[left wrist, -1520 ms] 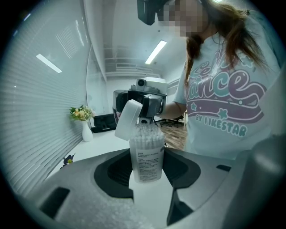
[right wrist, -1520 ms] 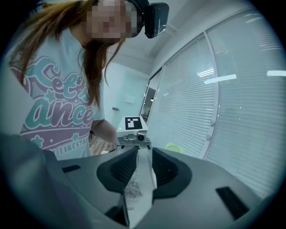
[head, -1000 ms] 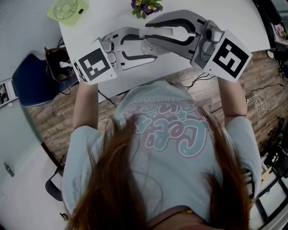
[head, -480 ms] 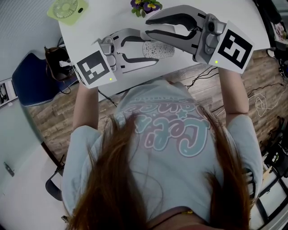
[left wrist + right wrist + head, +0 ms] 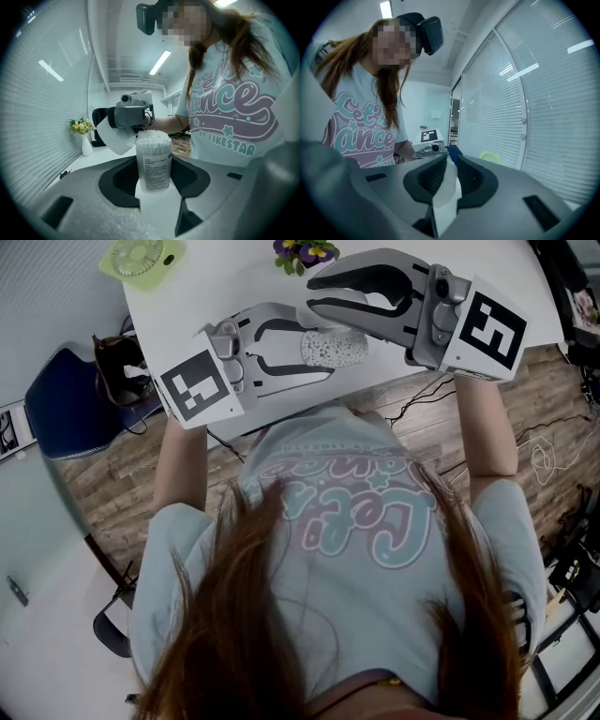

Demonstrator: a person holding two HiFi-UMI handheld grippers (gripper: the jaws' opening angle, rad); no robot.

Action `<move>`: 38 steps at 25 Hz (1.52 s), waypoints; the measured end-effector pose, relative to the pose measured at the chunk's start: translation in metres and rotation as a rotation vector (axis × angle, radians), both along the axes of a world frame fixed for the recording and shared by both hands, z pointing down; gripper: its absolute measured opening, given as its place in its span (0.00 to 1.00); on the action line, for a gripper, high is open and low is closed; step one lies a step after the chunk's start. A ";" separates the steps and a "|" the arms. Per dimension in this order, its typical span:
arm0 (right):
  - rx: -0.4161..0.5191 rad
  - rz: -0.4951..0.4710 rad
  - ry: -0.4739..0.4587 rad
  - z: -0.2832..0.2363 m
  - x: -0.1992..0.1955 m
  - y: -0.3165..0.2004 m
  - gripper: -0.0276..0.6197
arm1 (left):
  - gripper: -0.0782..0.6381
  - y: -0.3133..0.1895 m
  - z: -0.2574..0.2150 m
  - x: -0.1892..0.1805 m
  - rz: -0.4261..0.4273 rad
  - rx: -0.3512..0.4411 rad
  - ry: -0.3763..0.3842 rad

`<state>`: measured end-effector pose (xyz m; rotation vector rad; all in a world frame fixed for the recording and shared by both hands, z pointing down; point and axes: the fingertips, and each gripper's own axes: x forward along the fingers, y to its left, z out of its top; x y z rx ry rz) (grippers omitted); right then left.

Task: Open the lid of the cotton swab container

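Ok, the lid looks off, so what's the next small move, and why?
Probably carry the lid sideways and lower it to the table. The right gripper is shut on it, tilted, right beside the container's open top. The swabs are exposed, and the left gripper is clamped on the container.

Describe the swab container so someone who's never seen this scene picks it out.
Over the white table, look at the left gripper. Clamped between its jaws is the swab container: a clear labelled cylinder, open-topped, packed with white tips.
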<state>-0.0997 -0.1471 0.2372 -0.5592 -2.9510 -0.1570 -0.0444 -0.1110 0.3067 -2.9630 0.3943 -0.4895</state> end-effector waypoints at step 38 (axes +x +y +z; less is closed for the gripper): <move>-0.054 0.126 -0.108 -0.013 0.012 -0.025 0.31 | 0.37 -0.012 0.009 -0.026 -0.020 -0.063 0.110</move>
